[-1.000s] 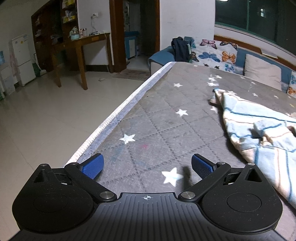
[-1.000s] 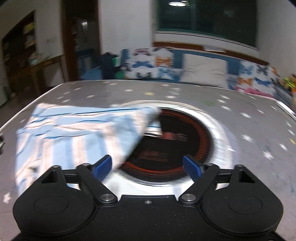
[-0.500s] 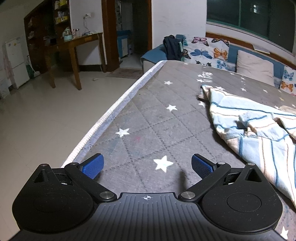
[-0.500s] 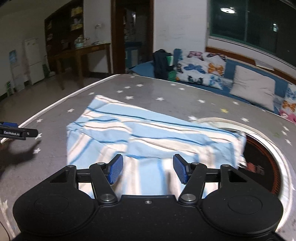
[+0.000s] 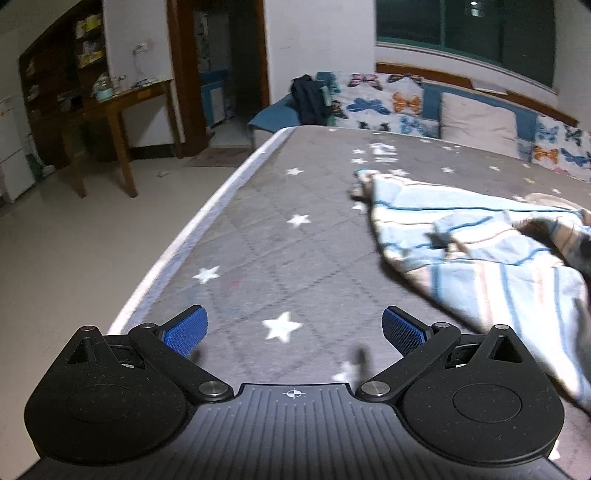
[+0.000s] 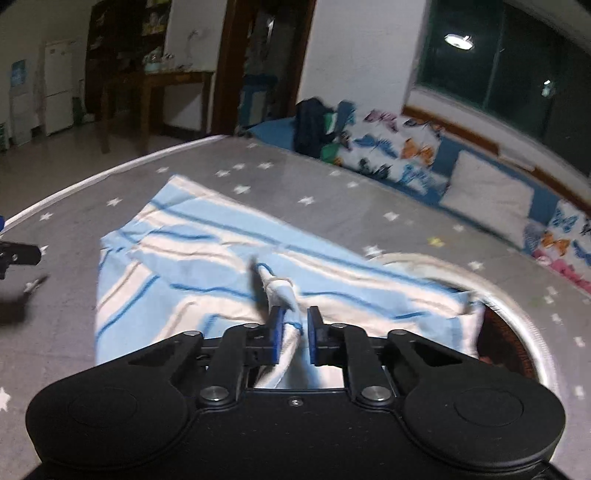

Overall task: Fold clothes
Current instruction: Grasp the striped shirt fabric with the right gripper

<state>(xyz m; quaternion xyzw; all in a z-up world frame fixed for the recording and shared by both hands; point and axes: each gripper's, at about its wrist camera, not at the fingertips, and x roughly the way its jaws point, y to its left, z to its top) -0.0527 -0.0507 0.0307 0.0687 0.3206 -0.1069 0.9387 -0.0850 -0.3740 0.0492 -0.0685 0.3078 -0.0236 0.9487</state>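
Left wrist view: the left gripper hovers over the grey starred bed, fingers spread wide and empty; the striped garment lies to its right.

Right wrist view: the right gripper has just been closing, its fingers pinching a fold of the striped garment.

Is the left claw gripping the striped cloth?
No, the left claw stands open over bare grey bedcover, with the striped cloth off to its right.

A grey star-patterned mattress fills the room beside a pale tiled floor, with a wooden table, dark shelving, a white fridge, butterfly-print cushions and a dark window reflecting a ceiling lamp.
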